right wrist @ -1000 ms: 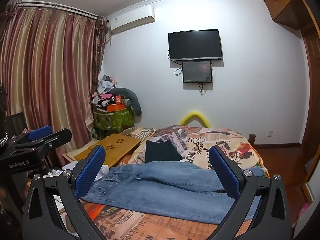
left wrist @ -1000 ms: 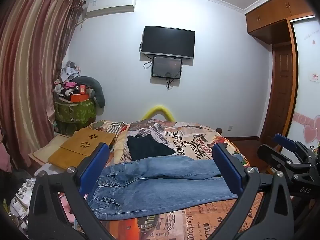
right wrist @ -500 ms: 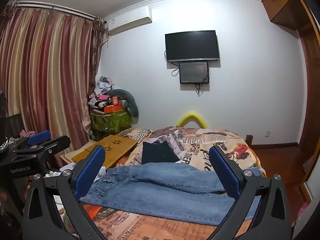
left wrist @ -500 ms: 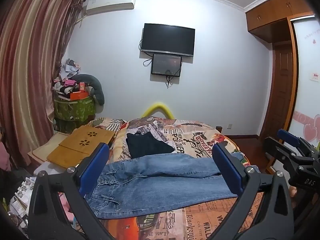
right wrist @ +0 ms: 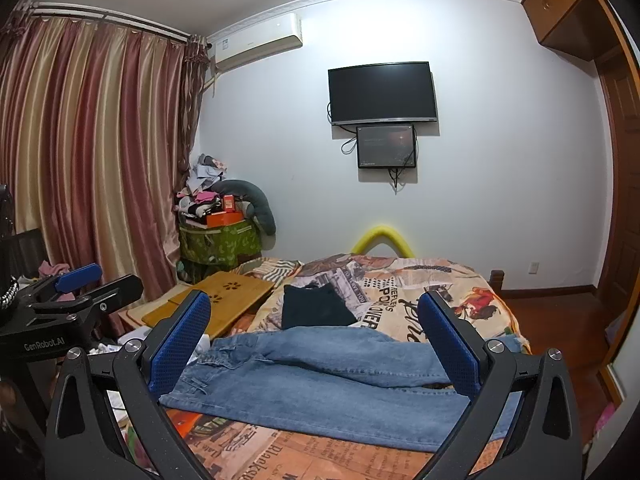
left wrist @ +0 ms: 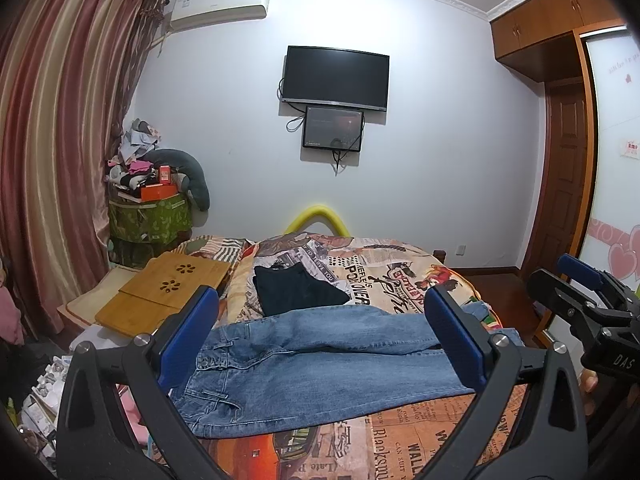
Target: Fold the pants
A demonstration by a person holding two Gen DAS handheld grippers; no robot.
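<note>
Both left gripper (left wrist: pixel 320 336) and right gripper (right wrist: pixel 314 334) spread their fingers wide, apparently clear of the jeans (left wrist: pixel 320 368).

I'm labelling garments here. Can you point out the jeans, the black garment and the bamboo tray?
jeans (left wrist: pixel 320 368): left wrist view, thigh area.
black garment (left wrist: pixel 292 292): left wrist view, its middle.
bamboo tray (right wrist: pixel 224 300): right wrist view, top surface.

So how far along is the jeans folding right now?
Done: the blue jeans lie spread across the bed, waistband to the left, one leg lapping the other. In hand: nothing; the left gripper and right gripper hang above them, jaws wide open, no cloth between. Left: every fold. The black garment behind lies apart from the jeans.
</note>
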